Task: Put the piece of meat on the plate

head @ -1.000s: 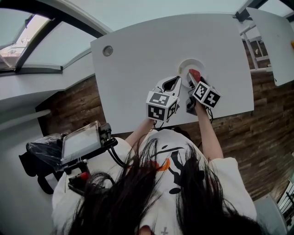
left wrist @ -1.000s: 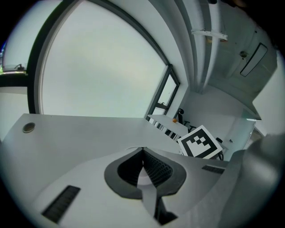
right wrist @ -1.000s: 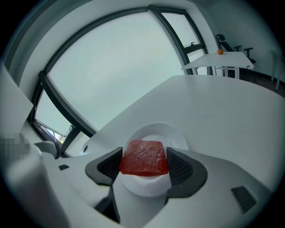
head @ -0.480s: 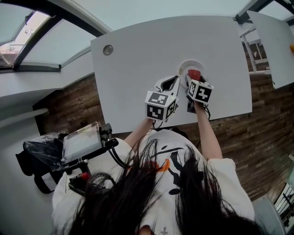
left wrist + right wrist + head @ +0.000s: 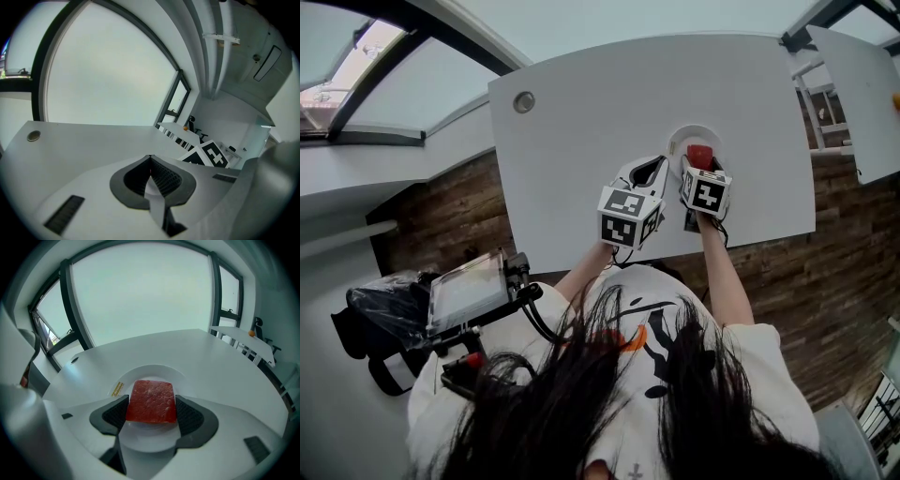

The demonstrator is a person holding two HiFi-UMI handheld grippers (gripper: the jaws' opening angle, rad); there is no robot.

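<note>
The right gripper (image 5: 151, 412) has its jaws part-way closed on the piece of meat (image 5: 151, 400), the dark pads pressing its two opposite side edges. The red slab sits over the middle of the white plate (image 5: 154, 367); whether its underside touches the plate I cannot tell. A yellow label (image 5: 117, 389) lies on the plate at 10 o'clock from the meat.

The slab spans the jaws flat, without sagging and with square edges, so it is probably stiff and light. Its grained top looks unlikely to slip. The mid-length side edges seem the best hold.

In the head view the left gripper (image 5: 645, 174), at 8 o'clock from the plate, has its jaws together on nothing above the table (image 5: 600, 84).
</note>
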